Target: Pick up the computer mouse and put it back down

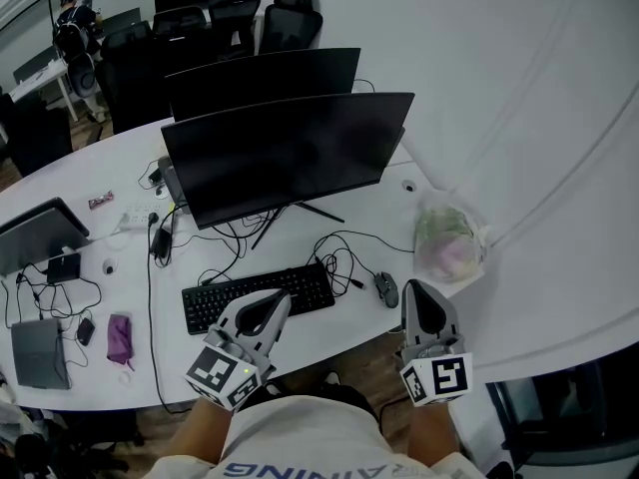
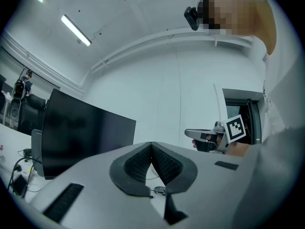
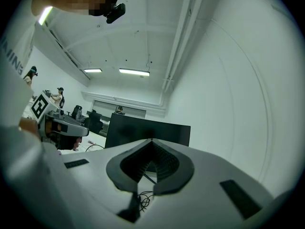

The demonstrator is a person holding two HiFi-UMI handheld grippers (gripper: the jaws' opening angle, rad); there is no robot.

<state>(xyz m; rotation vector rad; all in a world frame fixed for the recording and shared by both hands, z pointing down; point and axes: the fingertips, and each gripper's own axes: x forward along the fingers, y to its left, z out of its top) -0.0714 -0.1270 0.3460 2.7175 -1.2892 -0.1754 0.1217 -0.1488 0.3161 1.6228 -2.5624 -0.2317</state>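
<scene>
The dark computer mouse (image 1: 386,288) lies on the white desk (image 1: 329,218), just right of the black keyboard (image 1: 258,295), with its cable curling behind it. My right gripper (image 1: 411,285) hovers close to the mouse's right side, level, its jaws shut with nothing between them (image 3: 152,140). My left gripper (image 1: 283,295) hangs over the keyboard's front edge, also shut and empty (image 2: 151,143). The left gripper view shows the right gripper (image 2: 209,137) off to its right. Neither gripper touches the mouse.
Two dark monitors (image 1: 290,153) stand behind the keyboard, over tangled cables (image 1: 339,257). A crumpled plastic bag (image 1: 449,242) sits at the desk's right end. A laptop (image 1: 40,233), a purple pouch (image 1: 120,337) and small devices lie to the left. The desk's front edge runs under both grippers.
</scene>
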